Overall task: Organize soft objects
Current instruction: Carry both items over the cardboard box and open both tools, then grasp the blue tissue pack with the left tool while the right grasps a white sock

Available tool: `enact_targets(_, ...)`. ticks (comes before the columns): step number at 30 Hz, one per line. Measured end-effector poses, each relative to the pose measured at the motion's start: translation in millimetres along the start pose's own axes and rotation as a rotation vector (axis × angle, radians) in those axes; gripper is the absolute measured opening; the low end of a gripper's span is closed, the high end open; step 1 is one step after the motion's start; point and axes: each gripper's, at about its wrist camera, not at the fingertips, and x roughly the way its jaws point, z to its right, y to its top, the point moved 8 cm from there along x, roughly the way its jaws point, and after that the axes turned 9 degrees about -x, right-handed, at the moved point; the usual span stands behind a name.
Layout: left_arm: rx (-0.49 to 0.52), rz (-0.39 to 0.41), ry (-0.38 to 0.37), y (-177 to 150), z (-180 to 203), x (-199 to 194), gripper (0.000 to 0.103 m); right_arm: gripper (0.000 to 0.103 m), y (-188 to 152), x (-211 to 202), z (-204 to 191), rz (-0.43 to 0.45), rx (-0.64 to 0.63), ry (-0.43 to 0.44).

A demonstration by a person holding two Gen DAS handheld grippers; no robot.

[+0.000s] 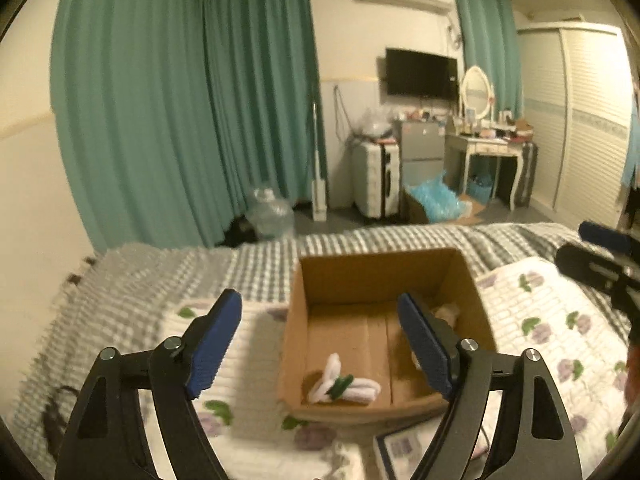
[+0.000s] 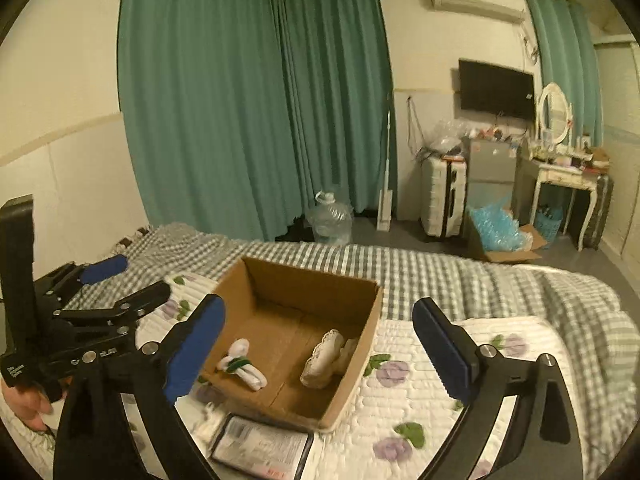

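- The left tongs point(image 1: 320, 344) stood released, jaws wide apart with nothing between the pads, hovering at the near edge of the cardboard box point(image 1: 316, 280).
- The right tongs point(image 2: 320, 352) were likewise released and empty, above the same box on the bed point(image 2: 500, 280).
- Two soft objects lay on the box floor: a white sock bundle with green trim point(image 2: 242, 368) at the left, and a cream lace-edged piece point(image 2: 324, 360) at the right, beside the right wall.
- Progress, as judged: both items were deposited; no other loose soft object was visible on the quilt, so little appeared to remain.
- The sock bundle's long axis ran diagonally across the floor, from far-left to near-right.
- The lace-edged piece's long axis pointed from the near side toward the far-right corner.
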Motion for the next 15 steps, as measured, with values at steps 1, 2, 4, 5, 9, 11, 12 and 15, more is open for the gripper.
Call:
enact_targets(1,0.005,0.022,0.001,4.7,-1.8,-20.5,0.091,0.097,4.4,-17.6,-3.5,0.008,-0.008,-0.005)
enact_targets(2,0.005,0.04,-0.003,7.7,-4.6,-33.5,0.091,0.098,6.5,-28.7,-8.1,0.008,-0.016,-0.005)
enact_targets(4,0.001,0.064,-0.02,13.6,-9.1,-61.0,0.091,0.1,11.0,-51.4,-17.3,0.006,-0.036,0.002)
enact_targets(5,-0.001,0.068,-0.029,16.3,-10.9,-74.8,0.091,0.101,12.3,-64.6,-23.0,0.005,-0.052,0.004)
enact_targets(9,-0.011,0.084,-0.01,14.2,-23.6,-114.5,0.091,0.101,2.1,-99.3,-41.1,-0.018,-0.106,-0.013)
enact_targets(11,-0.004,0.102,0.013,5.7,-30.1,-126.6,0.091,0.101,-12.1,-104.0,-48.2,-0.053,-0.129,-0.017)
enact_targets(12,0.008,0.1,0.011,-1.5,-31.6,-129.0,0.091,0.101,-20.8,-104.4,-50.4,-0.069,-0.139,-0.018)
enact_targets(15,0.008,0.05,0.007,-28.2,-34.8,-122.0,0.091,0.101,-56.7,-93.3,-61.1,-0.143,-0.131,0.003)
